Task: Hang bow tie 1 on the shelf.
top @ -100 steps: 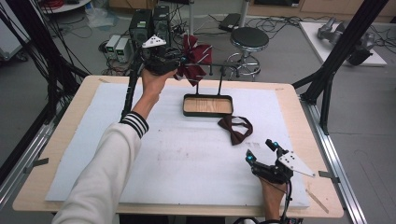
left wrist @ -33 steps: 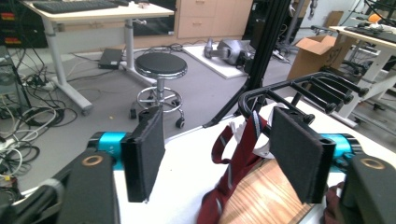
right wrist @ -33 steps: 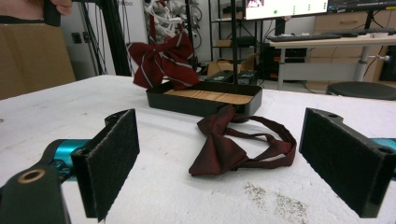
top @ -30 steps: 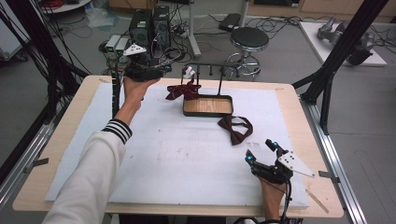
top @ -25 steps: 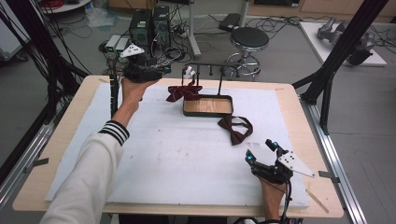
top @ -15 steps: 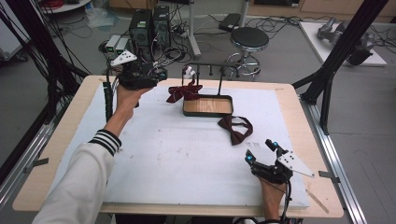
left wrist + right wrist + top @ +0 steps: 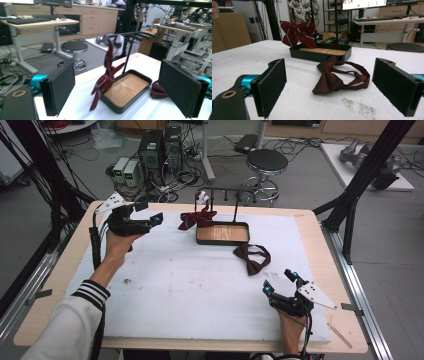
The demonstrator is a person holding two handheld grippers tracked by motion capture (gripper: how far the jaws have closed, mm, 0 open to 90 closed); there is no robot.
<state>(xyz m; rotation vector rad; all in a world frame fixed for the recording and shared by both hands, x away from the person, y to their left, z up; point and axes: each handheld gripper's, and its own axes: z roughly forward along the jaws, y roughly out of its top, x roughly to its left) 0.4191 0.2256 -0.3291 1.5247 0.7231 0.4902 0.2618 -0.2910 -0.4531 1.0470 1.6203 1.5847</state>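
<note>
Task in hand: hanging bow ties on the rack point(image 7: 225, 195) that stands in the wooden-floored tray point(image 7: 222, 234); we judge one is up and one is left to do.

Left gripper point(image 7: 150, 220): its jaws have just been opening and now stand wide, with nothing between the pads. In the left gripper view the striped bow tie point(image 7: 106, 75) hangs ahead of the jaws, clipped near the end of the rack's bar and draped down to the tray's near wall.

Right gripper point(image 7: 280, 282): jaws spread wide and empty, the hand resting on the white mat point(image 7: 190, 285).

Plain bow tie point(image 7: 332, 80): lies flat on the mat straight ahead of the right gripper's jaws, between them and the tray, its strap looped off to the right in the right gripper view.

Handling: we judge it light, soft and limp (satin-like cloth, so probably a little slippery); it will sag and fold as soon as it is lifted, and nothing about it looks fragile.

Where to take hold: the central knot, where the cloth is thickest and gives the pads something firm to pinch. A wing alone would crumple, and the thin strap could slide out.

Risk: the loose strap may trail and snag on the tray's rim or the rack's pegs, so we would lift it well clear first.
</note>
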